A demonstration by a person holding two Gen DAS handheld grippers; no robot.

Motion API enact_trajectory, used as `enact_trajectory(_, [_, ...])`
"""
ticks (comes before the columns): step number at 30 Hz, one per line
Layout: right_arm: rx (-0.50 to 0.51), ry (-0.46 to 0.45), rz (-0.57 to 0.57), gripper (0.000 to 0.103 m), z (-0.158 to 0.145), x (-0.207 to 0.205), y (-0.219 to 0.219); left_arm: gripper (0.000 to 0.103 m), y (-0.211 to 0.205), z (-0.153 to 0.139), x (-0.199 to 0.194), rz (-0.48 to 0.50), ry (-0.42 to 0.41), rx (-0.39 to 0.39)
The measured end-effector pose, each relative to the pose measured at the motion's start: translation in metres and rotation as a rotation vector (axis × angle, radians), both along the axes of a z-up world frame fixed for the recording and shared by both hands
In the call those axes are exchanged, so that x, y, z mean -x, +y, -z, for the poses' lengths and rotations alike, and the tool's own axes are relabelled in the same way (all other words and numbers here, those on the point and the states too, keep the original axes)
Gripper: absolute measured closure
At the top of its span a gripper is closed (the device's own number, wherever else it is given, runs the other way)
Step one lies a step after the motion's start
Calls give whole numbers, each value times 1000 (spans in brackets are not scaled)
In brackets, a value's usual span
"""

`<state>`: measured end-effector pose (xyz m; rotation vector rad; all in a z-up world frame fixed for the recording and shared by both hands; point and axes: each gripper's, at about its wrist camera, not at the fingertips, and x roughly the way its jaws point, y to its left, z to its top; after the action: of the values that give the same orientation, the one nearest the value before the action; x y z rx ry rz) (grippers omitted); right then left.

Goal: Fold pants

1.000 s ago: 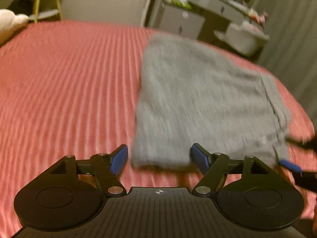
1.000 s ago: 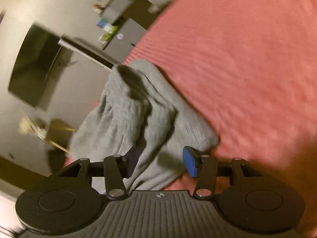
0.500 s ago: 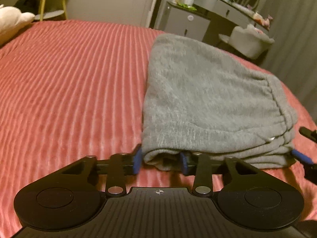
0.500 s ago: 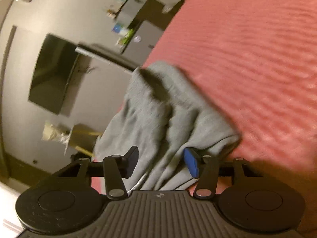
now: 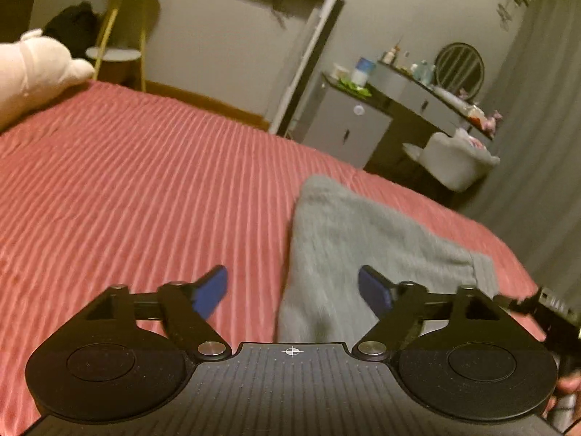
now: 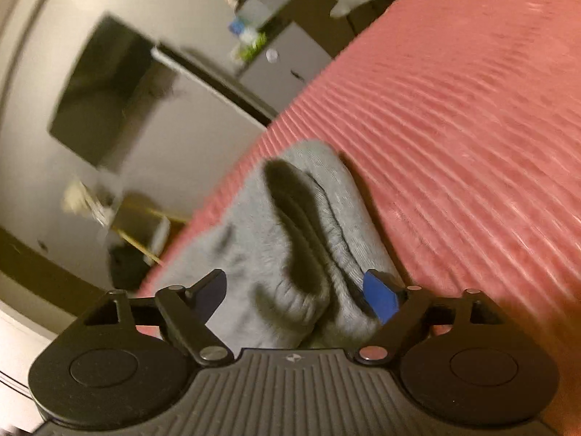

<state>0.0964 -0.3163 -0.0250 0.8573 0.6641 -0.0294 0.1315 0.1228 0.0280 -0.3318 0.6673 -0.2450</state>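
Folded grey pants [image 5: 363, 254] lie on the red bedspread [image 5: 145, 189] toward its right edge, left gripper [image 5: 292, 290] and right gripper [image 6: 294, 290] both released and empty; risk: the bulky waistband layers may spring open unpressed.

Left wrist view: low, close, level across bed [image 5: 145, 181]. Right wrist view: rolled sideways, close. Both share pants [image 5: 363, 247] [image 6: 276, 239], dresser [image 5: 348, 123] [image 6: 287, 61].
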Motion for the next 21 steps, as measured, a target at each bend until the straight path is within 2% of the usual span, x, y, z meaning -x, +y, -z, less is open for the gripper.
enact_trajectory(1, [28,8,-17,14,0,-8,1,18,-2,2,-14,30,30,1])
enact_trajectory(3, [50,10,-79,6,-1,-21,4,17,-9,6,-40,99,73,-17])
enact_trajectory(5, [106,4,-151,6,-4,-31,10,17,-19,15,-68,150,145,-18])
enact_trajectory(8, [109,8,-162,7,-2,-43,6,17,-35,35,-102,207,257,49])
enact_trajectory(10, [90,13,-163,29,1,-50,5,17,-48,50,-109,221,306,29])
enact_trajectory(11, [107,5,-160,50,-1,-49,9,17,-55,55,-110,217,324,-2])
enact_trajectory(12, [138,5,-175,59,-4,-50,12,15,-63,58,-107,217,319,-34])
enact_trajectory(13, [146,-13,-195,61,-9,-48,15,13,-69,58,-104,237,289,-61])
enact_trajectory(16, [131,-55,-221,57,-13,-44,10,9,-82,61,-102,273,261,-109])
enact_trajectory(17, [143,-40,-229,45,-8,-44,8,8,-84,62,-102,268,262,-110])
enact_trajectory(18, [144,-11,-227,38,-2,-47,7,7,-88,63,-104,260,264,-109])
enact_trajectory(19, [130,6,-234,36,5,-51,7,7,-89,63,-104,248,263,-104])
enact_trajectory(20, [128,0,-235,34,6,-52,10,9,-90,61,-103,240,261,-106])
enact_trajectory(21, [135,-1,-226,37,4,-53,13,19,-94,59,-103,239,247,-114])
